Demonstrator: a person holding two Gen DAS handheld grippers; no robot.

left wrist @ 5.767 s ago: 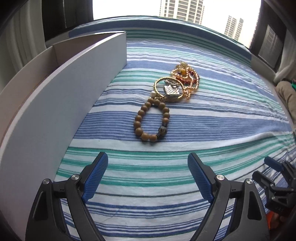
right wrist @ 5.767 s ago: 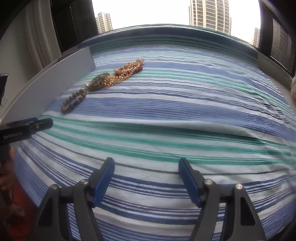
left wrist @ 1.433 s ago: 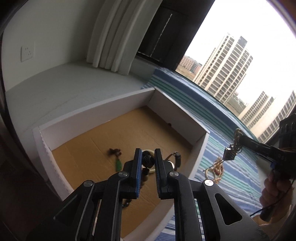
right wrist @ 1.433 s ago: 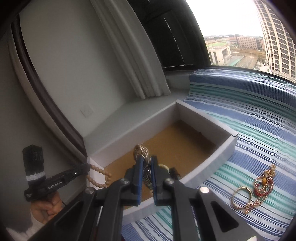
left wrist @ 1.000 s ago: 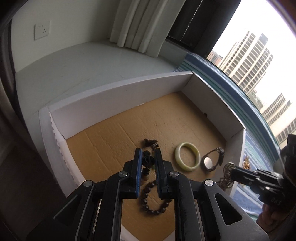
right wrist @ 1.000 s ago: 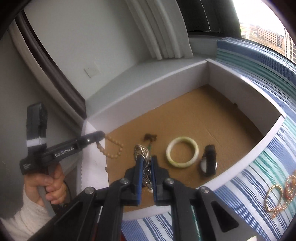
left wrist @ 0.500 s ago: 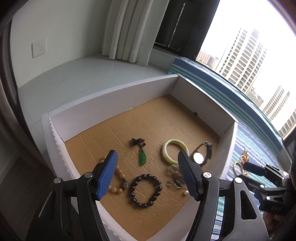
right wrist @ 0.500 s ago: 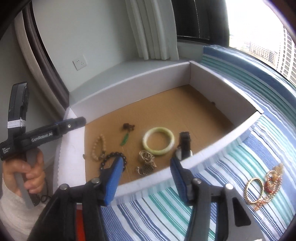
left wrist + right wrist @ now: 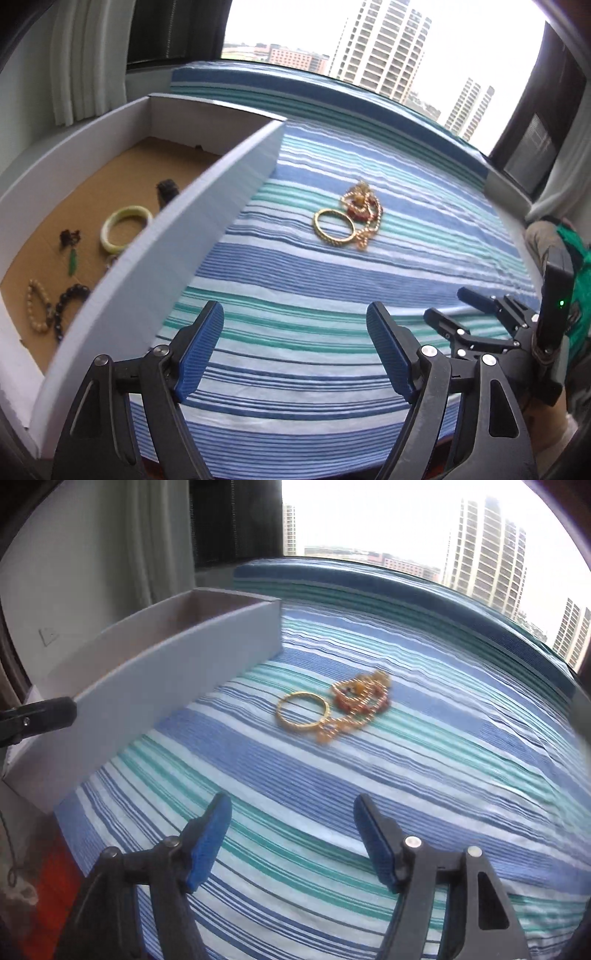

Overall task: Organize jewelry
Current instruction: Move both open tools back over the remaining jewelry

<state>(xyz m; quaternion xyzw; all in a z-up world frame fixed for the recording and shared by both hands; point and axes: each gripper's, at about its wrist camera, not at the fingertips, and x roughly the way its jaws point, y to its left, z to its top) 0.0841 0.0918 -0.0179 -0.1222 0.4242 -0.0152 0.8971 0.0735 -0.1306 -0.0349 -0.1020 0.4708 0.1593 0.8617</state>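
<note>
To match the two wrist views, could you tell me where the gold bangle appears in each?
Left wrist: gold bangle sits slightly right of centre on the striped cloth.
Right wrist: it lies near centre.
Shared landmark: the white box wall to its left in both.

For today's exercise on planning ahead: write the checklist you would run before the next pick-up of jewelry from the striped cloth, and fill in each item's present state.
1. Left claw empty, jaws opening: ok.
2. Right claw empty, jaws opening: ok.
3. Gold bangle lies flat on the striped cloth, in plain view: ok.
4. Bangle free of the bead chain: not ok, they touch or overlap.
5. Box has bare floor left for more pieces: ok.
6. Which claw is nearer the bangle: cannot tell.
</note>
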